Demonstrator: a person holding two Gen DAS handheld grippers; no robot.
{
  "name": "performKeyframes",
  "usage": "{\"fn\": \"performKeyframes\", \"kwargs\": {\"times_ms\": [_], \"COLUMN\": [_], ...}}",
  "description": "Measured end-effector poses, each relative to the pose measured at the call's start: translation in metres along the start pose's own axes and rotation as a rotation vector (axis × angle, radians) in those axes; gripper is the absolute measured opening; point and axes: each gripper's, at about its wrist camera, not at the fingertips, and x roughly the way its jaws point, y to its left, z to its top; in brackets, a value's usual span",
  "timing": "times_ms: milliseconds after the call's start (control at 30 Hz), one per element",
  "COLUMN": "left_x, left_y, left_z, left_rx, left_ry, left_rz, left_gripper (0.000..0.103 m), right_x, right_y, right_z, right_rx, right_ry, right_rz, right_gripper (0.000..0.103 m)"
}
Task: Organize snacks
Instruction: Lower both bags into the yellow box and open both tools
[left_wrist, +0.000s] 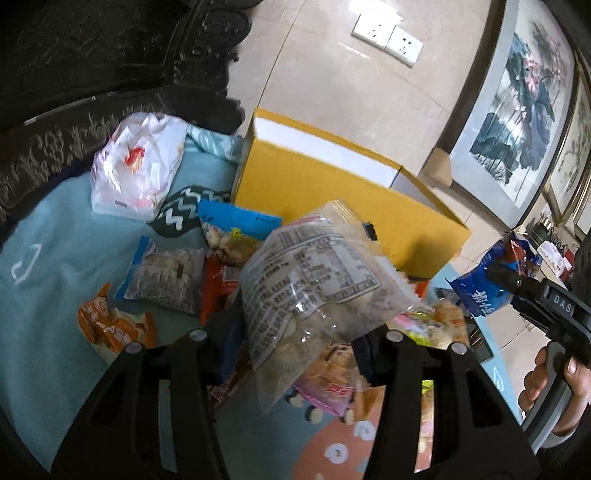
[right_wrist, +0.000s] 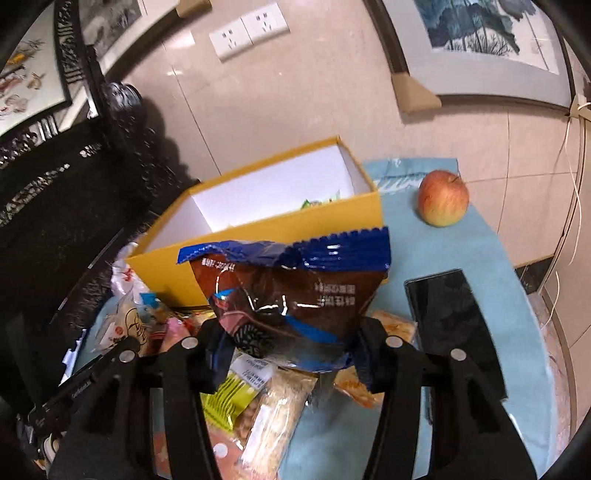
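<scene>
1. I work over a table under a light blue cloth (left_wrist: 55, 229), tiled wall behind.
2. My left gripper (left_wrist: 295, 343) clamps a clear snack bag (left_wrist: 314, 280), lifted off the loose snack pile (left_wrist: 166, 273).
3. The yellow box (right_wrist: 258, 225) stands open behind, presumably the destination.
4. My right gripper (right_wrist: 291, 343) pinches a blue-and-brown packet (right_wrist: 295, 291) before that box; an apple (right_wrist: 443, 197) sits aside.
</scene>
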Motion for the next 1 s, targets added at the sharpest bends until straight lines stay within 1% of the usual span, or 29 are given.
{"fn": "performKeyframes", "kwargs": {"times_ms": [100, 167, 233, 333, 400, 467, 533, 600, 633, 667, 700, 733, 767, 800, 833, 867, 933, 1000], "left_x": [-0.011, -0.018, -0.023, -0.025, -0.019, -0.008, 0.009, 0.034, 0.046, 0.063, 0.078, 0.086, 0.091, 0.091, 0.089, 0.084, 0.076, 0.064], "left_y": [-0.015, -0.026, -0.039, -0.058, -0.069, -0.073, -0.075, -0.077, -0.078, -0.081, -0.085, -0.087, -0.090, -0.091, -0.093, -0.094, -0.097, -0.097], "left_z": [0.005, 0.015, 0.030, 0.056, 0.081, 0.103, 0.124, 0.143, 0.148, 0.154, 0.158, 0.159, 0.158, 0.156, 0.152, 0.146, 0.140, 0.133], "left_rx": [0.037, 0.050, 0.067, 0.105, 0.133, 0.114, 0.092, 0.084, 0.085, 0.094, 0.107, 0.112, 0.117, 0.121, 0.129, 0.148, 0.178, 0.185], "left_ry": [-0.015, -0.022, -0.040, -0.076, -0.093, -0.113, -0.108, -0.089, -0.075, -0.049, -0.025, -0.016, -0.024, -0.028, -0.031, -0.037, -0.048, -0.048], "left_rz": [-0.010, -0.025, -0.033, -0.038, -0.031, -0.033, -0.026, -0.016, -0.003, 0.035, 0.074, 0.107, 0.151, 0.153, 0.135, 0.108, 0.118, 0.114], "left_gripper": [0.051, 0.051, 0.051, 0.052, 0.052, 0.052, 0.052, 0.053, 0.056, 0.062, 0.091, 0.101, 0.101, 0.101, 0.101, 0.101, 0.101, 0.101], "right_x": [-0.015, -0.025, -0.029, -0.029, -0.021, -0.007, 0.012, 0.034, 0.045, 0.058, 0.080, 0.090, 0.099, 0.101, 0.098, 0.092, 0.075, 0.059], "right_y": [0.000, 0.001, 0.002, 0.006, 0.009, 0.009, 0.006, 0.005, 0.005, 0.005, 0.002, -0.001, -0.006, -0.014, -0.017, -0.020, -0.020, -0.017], "right_z": [0.008, 0.014, 0.021, 0.042, 0.060, 0.076, 0.092, 0.106, 0.112, 0.117, 0.123, 0.126, 0.127, 0.127, 0.125, 0.122, 0.113, 0.103], "right_rx": [0.005, 0.003, -0.001, -0.020, -0.042, -0.053, -0.044, -0.038, -0.040, -0.039, -0.018, 0.009, 0.053, 0.116, 0.140, 0.147, 0.127, 0.107], "right_ry": [-0.035, -0.072, -0.099, -0.141, -0.160, -0.163, -0.150, -0.129, -0.120, -0.102, -0.048, -0.017, 0.011, 0.019, 0.011, -0.008, -0.060, -0.073], "right_rz": [0.034, 0.062, 0.085, 0.102, 0.101, 0.100, 0.099, 0.098, 0.089, 0.085, 0.077, 0.069, 0.061, 0.070, 0.091, 0.111, 0.097, 0.098], "right_gripper": [0.054, 0.054, 0.055, 0.055, 0.055, 0.055, 0.055, 0.055, 0.056, 0.059, 0.061, 0.071, 0.076, 0.076, 0.079, 0.084, 0.092, 0.093]}}
